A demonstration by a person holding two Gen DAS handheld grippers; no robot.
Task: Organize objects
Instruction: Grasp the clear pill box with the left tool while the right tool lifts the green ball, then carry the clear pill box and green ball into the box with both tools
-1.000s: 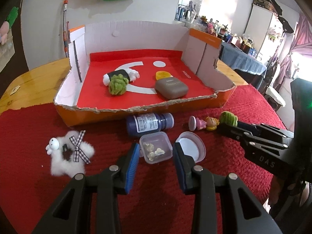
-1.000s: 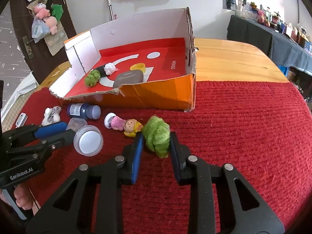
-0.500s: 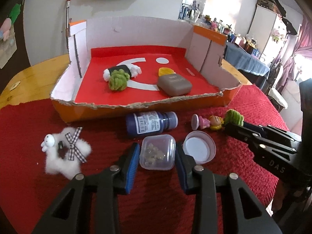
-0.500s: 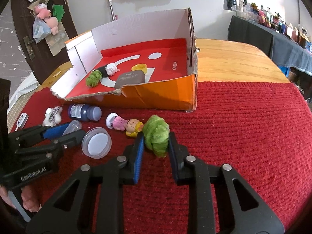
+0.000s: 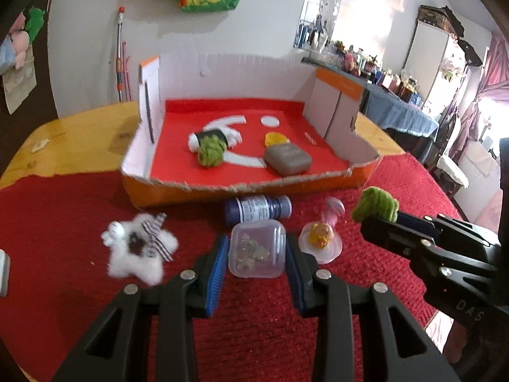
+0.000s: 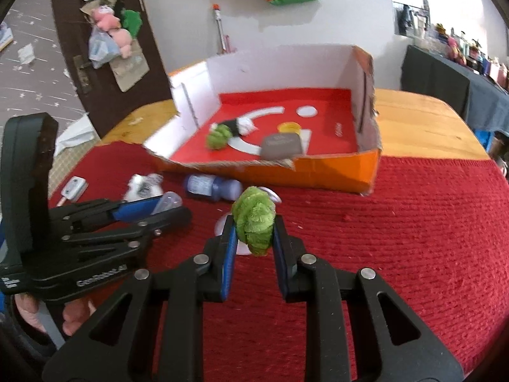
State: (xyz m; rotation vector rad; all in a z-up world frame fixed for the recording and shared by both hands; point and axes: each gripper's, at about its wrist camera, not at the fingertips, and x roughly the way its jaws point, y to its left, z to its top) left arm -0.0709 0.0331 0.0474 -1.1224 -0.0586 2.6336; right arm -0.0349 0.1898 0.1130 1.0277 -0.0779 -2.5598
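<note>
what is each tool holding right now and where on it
Left tool: the small clear square plastic box, clamped on its two opposite sides. Right tool: the fuzzy green yarn ball, squeezed across its middle.

home living room: wooden table under red cloth, trinket-crowded sideboard, curtains.
</note>
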